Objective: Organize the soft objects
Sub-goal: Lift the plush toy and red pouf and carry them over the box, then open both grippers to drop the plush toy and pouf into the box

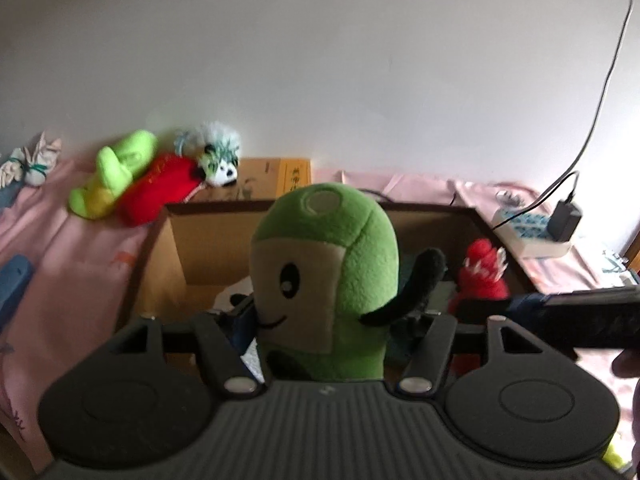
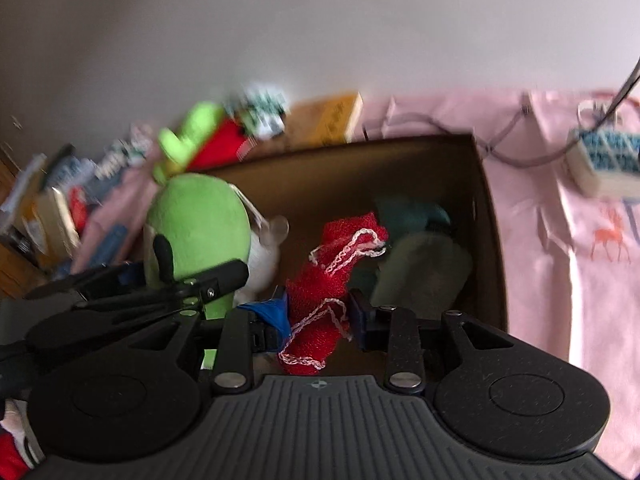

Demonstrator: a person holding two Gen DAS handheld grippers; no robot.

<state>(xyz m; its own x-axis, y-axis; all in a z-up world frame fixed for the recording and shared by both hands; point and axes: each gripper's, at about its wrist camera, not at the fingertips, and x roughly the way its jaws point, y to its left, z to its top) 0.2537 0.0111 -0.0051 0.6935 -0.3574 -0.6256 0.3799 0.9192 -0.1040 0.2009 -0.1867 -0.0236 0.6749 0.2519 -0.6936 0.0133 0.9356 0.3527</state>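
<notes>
— While both toys are carried over the cardboard box (image 1: pixel 176 240), how are the tongs set?

— A green plush figure (image 1: pixel 328 280) is held upright between the jaws of the left gripper (image 1: pixel 326 332), which stand about half open and are pressed into its lower body. A red knitted mesh piece (image 2: pixel 332 280) with white crochet trim is clamped in the right gripper (image 2: pixel 316 320), whose jaws are narrowed on it.

— Where are the two things in relation to the tongs?

— The plush rises straight ahead of the left tongs, over the near edge of the box. The red mesh hangs between the right fingers and droops below them, above the box interior. The left gripper is seen just to the left of the right one, so the two are close.

— How is the drop best done?

— It is judged that each toy should be brought lower into the box before the jaws are widened, so nothing bounces out. The left toy should be set toward the empty left part, the red mesh toward the right, beside the dark soft items (image 2: pixel 420 248) already lying there. The tongs should be kept apart during release, as the plush's black arm (image 1: pixel 416 284) could be snagged. The loose trim may catch on a finger, so the right jaws should be opened fully.
</notes>
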